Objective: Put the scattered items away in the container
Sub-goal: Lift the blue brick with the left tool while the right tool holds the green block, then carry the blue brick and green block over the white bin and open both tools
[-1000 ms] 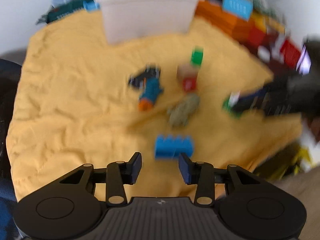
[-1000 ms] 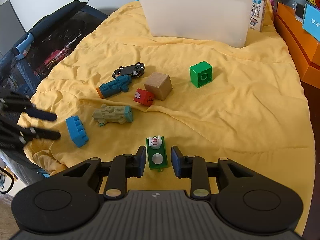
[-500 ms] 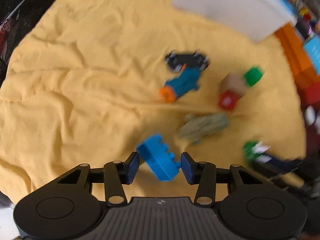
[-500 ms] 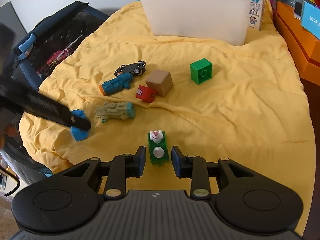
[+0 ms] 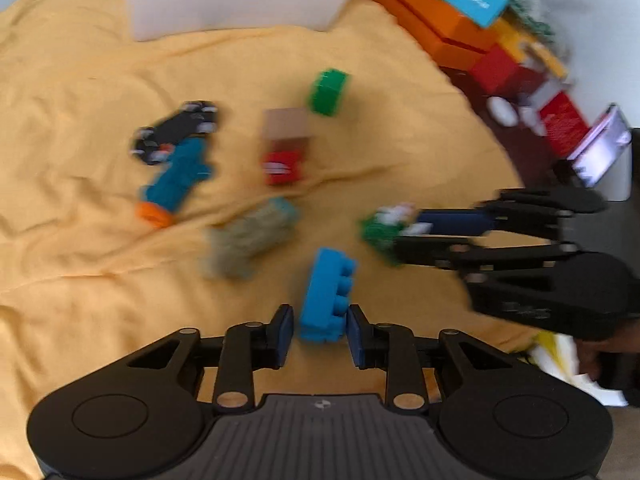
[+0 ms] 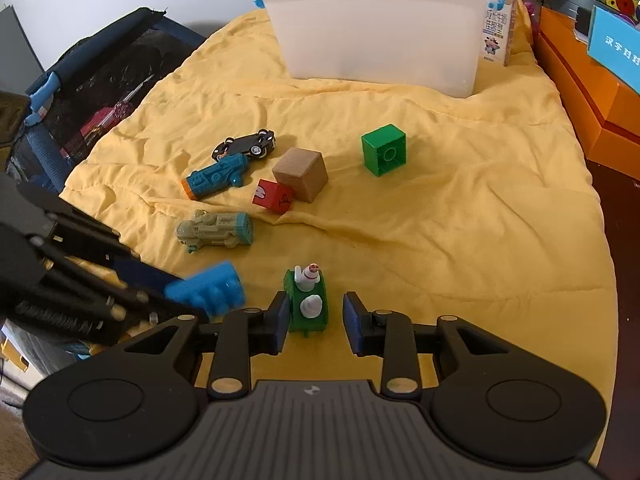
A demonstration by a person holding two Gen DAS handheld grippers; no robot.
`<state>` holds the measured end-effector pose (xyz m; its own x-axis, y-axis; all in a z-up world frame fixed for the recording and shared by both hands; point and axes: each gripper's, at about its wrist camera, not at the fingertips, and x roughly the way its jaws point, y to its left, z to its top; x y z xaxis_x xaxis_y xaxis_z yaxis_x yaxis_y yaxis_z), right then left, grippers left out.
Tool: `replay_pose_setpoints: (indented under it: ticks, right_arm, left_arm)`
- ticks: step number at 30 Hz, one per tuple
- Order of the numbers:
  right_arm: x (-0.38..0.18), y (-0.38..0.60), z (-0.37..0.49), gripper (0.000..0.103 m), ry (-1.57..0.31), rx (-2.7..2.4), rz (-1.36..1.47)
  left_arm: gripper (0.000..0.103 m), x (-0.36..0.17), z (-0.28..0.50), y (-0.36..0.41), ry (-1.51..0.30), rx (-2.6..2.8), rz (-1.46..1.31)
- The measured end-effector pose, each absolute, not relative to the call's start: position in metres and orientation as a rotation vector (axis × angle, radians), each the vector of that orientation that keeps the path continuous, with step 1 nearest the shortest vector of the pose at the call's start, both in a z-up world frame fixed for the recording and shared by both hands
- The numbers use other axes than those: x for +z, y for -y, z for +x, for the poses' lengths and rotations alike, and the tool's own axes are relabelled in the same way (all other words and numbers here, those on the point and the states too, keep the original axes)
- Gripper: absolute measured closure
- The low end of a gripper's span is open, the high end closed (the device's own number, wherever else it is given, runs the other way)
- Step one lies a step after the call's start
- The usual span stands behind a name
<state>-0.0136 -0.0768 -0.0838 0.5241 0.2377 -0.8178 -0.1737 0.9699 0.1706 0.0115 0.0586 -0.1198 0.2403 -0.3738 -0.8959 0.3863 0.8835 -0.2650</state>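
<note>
A blue brick (image 5: 326,296) lies on the yellow blanket between the fingers of my open left gripper (image 5: 320,336); small gaps show on both sides. It also shows in the right wrist view (image 6: 208,290). My right gripper (image 6: 316,322) is open around a green toy with white figures (image 6: 308,300), its left pad close to it. The white plastic container (image 6: 384,36) stands at the back. A black car (image 6: 246,144), blue train (image 6: 216,176), olive train (image 6: 216,230), red cube (image 6: 274,196), wooden cube (image 6: 302,174) and green block (image 6: 384,148) lie scattered.
The yellow blanket (image 6: 460,220) covers the surface. A dark mesh playpen (image 6: 80,92) is at the left edge. Orange boxes (image 6: 580,72) and toys stand at the right. A printed carton (image 6: 496,32) sits beside the container.
My left gripper has turned and moved so the blue brick now lies lengthwise between its fingers. My right gripper has edged forward around the green toy.
</note>
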Motion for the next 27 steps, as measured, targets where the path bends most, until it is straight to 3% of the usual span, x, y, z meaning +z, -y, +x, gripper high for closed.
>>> replay_pose_setpoints:
  ticks: [8, 15, 16, 19, 20, 21, 22, 23, 27]
  right_arm:
    - [-0.085, 0.07, -0.01, 0.069, -0.996, 0.267, 0.066]
    - [-0.087, 0.072, -0.012, 0.068, -1.007, 0.254, 0.07]
    - [-0.087, 0.073, -0.011, 0.066, -1.009, 0.248, 0.072]
    - [-0.091, 0.073, -0.012, 0.061, -1.018, 0.247, 0.078]
    - [-0.092, 0.072, -0.013, 0.061, -1.022, 0.247, 0.075]
    - [-0.095, 0.07, -0.013, 0.062, -1.026, 0.247, 0.064]
    - [-0.097, 0.067, -0.014, 0.075, -1.025, 0.248, 0.033]
    - [-0.098, 0.064, -0.015, 0.079, -1.007, 0.25, -0.012]
    - [-0.088, 0.063, -0.011, 0.079, -0.987, 0.265, -0.03]
  left_arm:
    - [0.061, -0.08, -0.009, -0.064, -1.038, -0.484, 0.229]
    - [0.059, -0.11, -0.003, -0.031, -1.067, -0.562, 0.451]
    - [0.059, -0.113, 0.0, -0.028, -1.072, -0.555, 0.473]
    - [0.074, -0.117, 0.004, -0.029, -1.091, -0.605, 0.415]
    - [0.074, -0.116, 0.004, -0.03, -1.095, -0.631, 0.364]
    - [0.074, -0.116, 0.004, -0.032, -1.093, -0.651, 0.316]
    - [0.074, -0.117, 0.004, -0.032, -1.084, -0.652, 0.291]
    - [0.074, -0.119, 0.006, -0.032, -1.074, -0.647, 0.276]
    - [0.074, -0.1, 0.014, -0.035, -1.012, -0.634, 0.256]
